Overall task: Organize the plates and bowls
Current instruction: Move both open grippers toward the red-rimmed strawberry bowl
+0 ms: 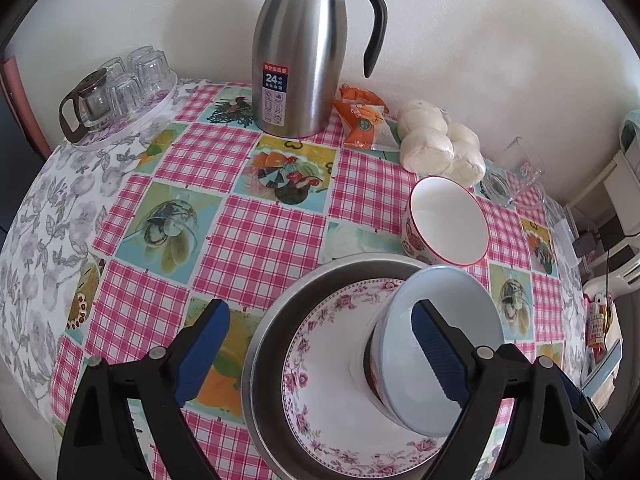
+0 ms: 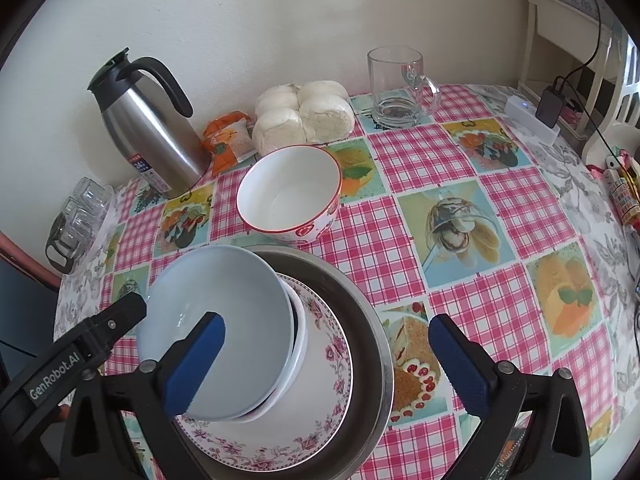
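On the table [image 2: 460,152], spread with a pink checked cloth, a metal pan [image 2: 372,344] holds a floral-rimmed plate [image 2: 324,392], and a pale blue bowl [image 2: 224,300] sits tilted on that plate, stacked over another bowl whose white rim shows beneath it. Both tools are spread wide and grasp nothing. The left tool [image 1: 320,352] hovers over the stack, its right finger [image 1: 440,352] in front of the blue bowl's inside; whether it touches is hard to tell. The right tool [image 2: 326,364] straddles the plate and pan from the other side, its left finger [image 2: 196,364] over the blue bowl's near rim, again with contact unclear. Just beyond the pan stands a red-patterned bowl [image 2: 292,196], upright and white inside. Farther back, near the wall, are a steel thermos jug [image 1: 300,64], orange snack packets [image 1: 360,120], a bag of white buns [image 2: 304,116] and a glass mug [image 2: 400,88]. A tray of upturned glasses [image 1: 124,88] sits at the far left edge.
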`<action>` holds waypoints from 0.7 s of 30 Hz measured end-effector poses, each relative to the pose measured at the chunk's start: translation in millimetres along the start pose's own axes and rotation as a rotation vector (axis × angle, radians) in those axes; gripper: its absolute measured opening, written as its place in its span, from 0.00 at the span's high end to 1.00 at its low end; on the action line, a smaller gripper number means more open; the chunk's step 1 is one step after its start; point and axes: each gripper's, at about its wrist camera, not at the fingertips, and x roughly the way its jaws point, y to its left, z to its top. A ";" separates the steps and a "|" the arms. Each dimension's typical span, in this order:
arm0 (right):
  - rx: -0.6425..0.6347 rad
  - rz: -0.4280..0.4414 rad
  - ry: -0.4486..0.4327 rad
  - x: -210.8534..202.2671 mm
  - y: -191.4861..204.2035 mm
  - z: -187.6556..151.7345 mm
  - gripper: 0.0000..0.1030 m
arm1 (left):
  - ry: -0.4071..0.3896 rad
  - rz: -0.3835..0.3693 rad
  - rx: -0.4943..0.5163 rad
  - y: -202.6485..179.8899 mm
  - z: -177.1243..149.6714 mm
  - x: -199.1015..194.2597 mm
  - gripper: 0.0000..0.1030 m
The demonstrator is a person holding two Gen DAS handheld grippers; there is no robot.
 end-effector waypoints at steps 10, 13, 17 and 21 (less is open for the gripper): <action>0.031 0.003 -0.047 -2.9 -6.5 5.1 0.00 | -0.012 -0.020 0.007 -11.1 7.1 4.1 0.10; 0.047 0.013 -0.082 -6.5 -11.0 11.1 0.00 | -0.029 -0.035 0.019 -17.8 12.3 3.6 0.10; 0.071 0.010 -0.132 -10.9 -18.9 19.2 0.00 | -0.050 -0.080 0.029 -26.9 21.4 4.6 0.10; 0.104 0.010 -0.172 -12.5 -30.7 26.4 0.00 | -0.084 -0.132 0.032 -32.8 29.7 5.3 0.10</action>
